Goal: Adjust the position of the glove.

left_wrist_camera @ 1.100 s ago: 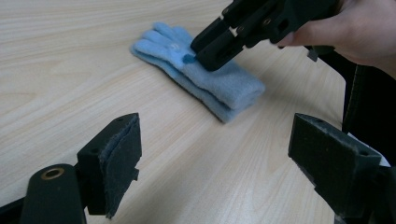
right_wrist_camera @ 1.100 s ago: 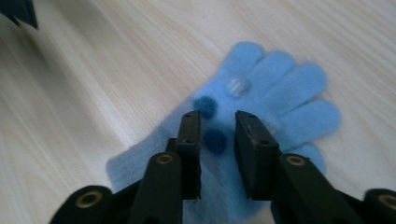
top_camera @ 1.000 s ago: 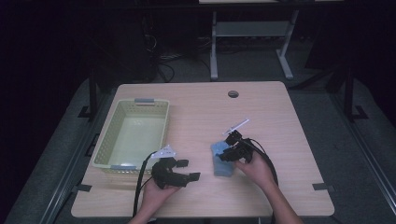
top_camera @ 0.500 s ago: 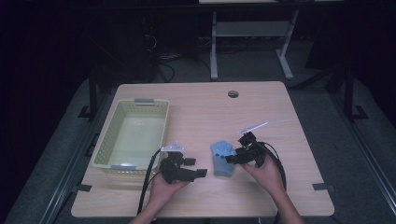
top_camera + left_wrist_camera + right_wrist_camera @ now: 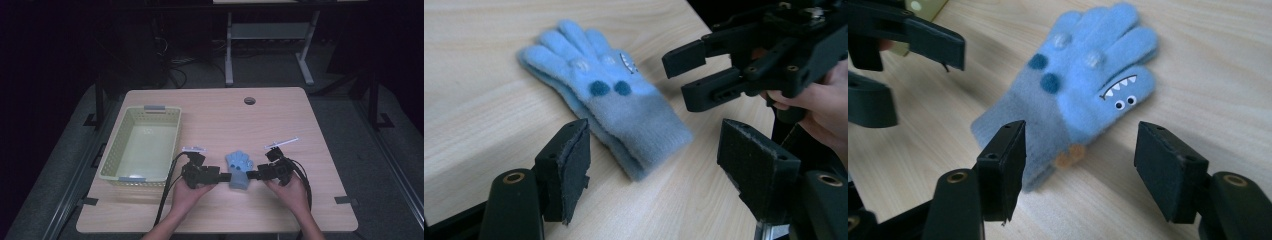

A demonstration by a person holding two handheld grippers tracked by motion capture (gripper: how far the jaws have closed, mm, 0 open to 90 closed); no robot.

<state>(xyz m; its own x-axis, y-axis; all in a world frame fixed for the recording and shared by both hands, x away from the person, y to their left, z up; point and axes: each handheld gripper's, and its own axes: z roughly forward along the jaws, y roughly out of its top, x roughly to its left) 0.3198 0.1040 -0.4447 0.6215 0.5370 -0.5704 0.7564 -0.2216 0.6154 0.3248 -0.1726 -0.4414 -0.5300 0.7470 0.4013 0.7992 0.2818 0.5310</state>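
A light blue knitted glove (image 5: 239, 167) with a monster face and dark blue dots lies flat on the wooden table (image 5: 220, 115), fingers pointing away from the person. My left gripper (image 5: 226, 176) points at its cuff from the left. In the left gripper view, that gripper (image 5: 659, 165) has just been closing, but its pads stand apart and the glove's cuff (image 5: 644, 130) lies untouched before them. My right gripper (image 5: 252, 175) faces the cuff from the right. It (image 5: 1083, 160) has just been opening, and the glove (image 5: 1083, 85) lies free with its cuff edge between the pads.
A pale yellow-green plastic basket (image 5: 116, 152) stands empty at the table's left. A round cable hole (image 5: 249, 100) sits near the far edge. Black cables trail from both grippers toward the near edge. A metal stand (image 5: 229, 45) is on the floor beyond the table.
The right gripper has let go of the glove and drawn back to the right. The left gripper has moved right, up to the glove's cuff.
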